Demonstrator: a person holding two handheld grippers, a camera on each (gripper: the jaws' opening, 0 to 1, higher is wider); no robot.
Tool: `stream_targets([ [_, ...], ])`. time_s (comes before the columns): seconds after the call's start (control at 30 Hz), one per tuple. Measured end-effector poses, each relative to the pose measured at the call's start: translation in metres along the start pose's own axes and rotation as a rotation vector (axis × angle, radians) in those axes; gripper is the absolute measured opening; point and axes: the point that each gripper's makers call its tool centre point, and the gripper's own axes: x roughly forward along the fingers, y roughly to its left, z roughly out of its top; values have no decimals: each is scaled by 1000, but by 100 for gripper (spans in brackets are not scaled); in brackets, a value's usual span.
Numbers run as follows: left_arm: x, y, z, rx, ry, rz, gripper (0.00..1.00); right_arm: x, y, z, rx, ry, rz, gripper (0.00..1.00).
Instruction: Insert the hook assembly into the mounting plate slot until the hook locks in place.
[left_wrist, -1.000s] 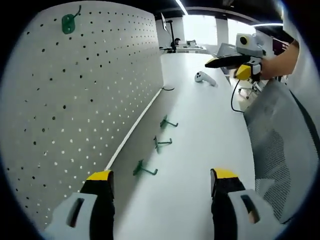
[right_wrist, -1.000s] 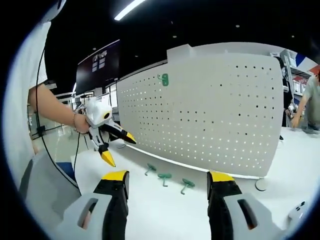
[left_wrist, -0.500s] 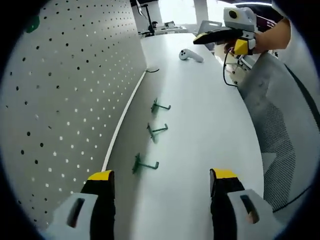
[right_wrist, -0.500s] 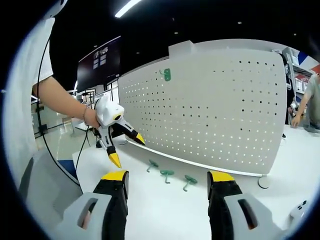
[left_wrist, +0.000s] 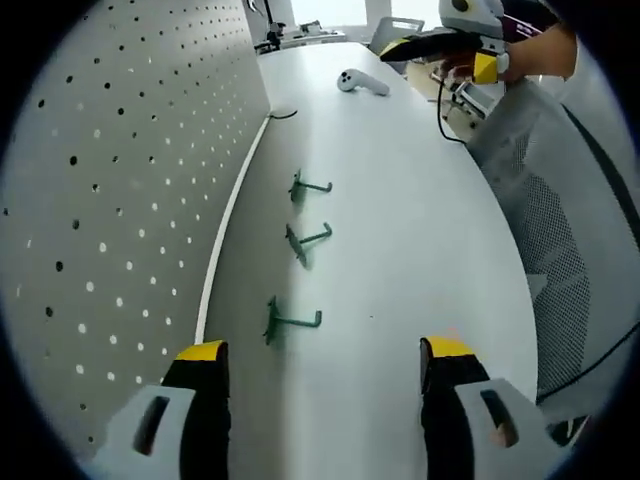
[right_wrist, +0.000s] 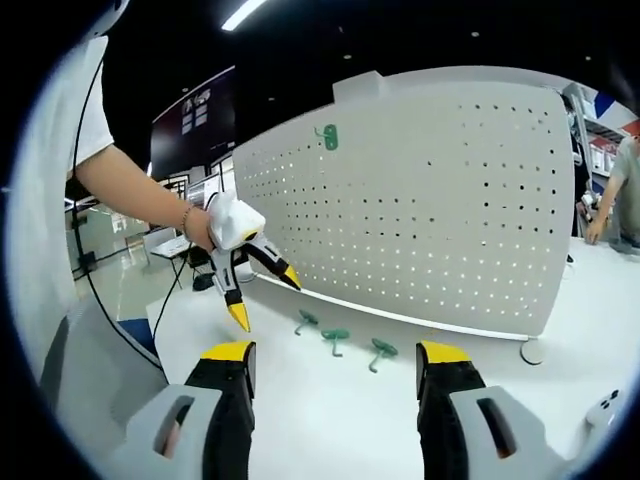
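Hooks (left_wrist: 290, 322) on the table (left_wrist: 420, 250) sit closer now; your left gripper (left_wrist: 322, 380) has dropped toward the nearest, jaws wide, empty. Right gripper (right_wrist: 330, 375) hangs back open; pegboard (right_wrist: 420, 200) probably already carries one hook (right_wrist: 327, 137).

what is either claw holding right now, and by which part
Nothing. Both the left claw and right claw are open and empty; the three green hooks lie on the table.

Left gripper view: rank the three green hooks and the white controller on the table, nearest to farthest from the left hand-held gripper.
1. Nearest hook, just ahead of the left hand-held gripper, by the pegboard.
2. Middle hook, further along the board.
3. Far hook.
4. White controller, at the table's far end.
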Motion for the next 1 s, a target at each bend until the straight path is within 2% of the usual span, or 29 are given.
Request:
stream_targets([
  [0.2, 8, 6, -2, 17, 40, -28, 81, 2, 0, -6, 0, 27, 0, 63],
  [0.37, 13, 8, 0, 35, 44, -54, 79, 3, 3, -11, 7, 49, 10, 64],
  [0.43, 16, 10, -2, 61, 61, -57, 79, 4, 4, -13, 15, 55, 16, 64],
  [0.6, 21, 9, 5, 60, 65, -79, 78, 4, 4, -14, 26, 61, 17, 64],
  [0.73, 30, 8, -4, 112, 117, -93, 77, 4, 4, -15, 27, 63, 17, 64],
  [0.87, 34, 9, -5, 109, 126, -97, 77, 3, 3, -14, 29, 62, 13, 63],
  [1.0, 37, 9, -15, 152, 164, -107, 73, 2, 2, -14, 35, 60, 9, 63],
])
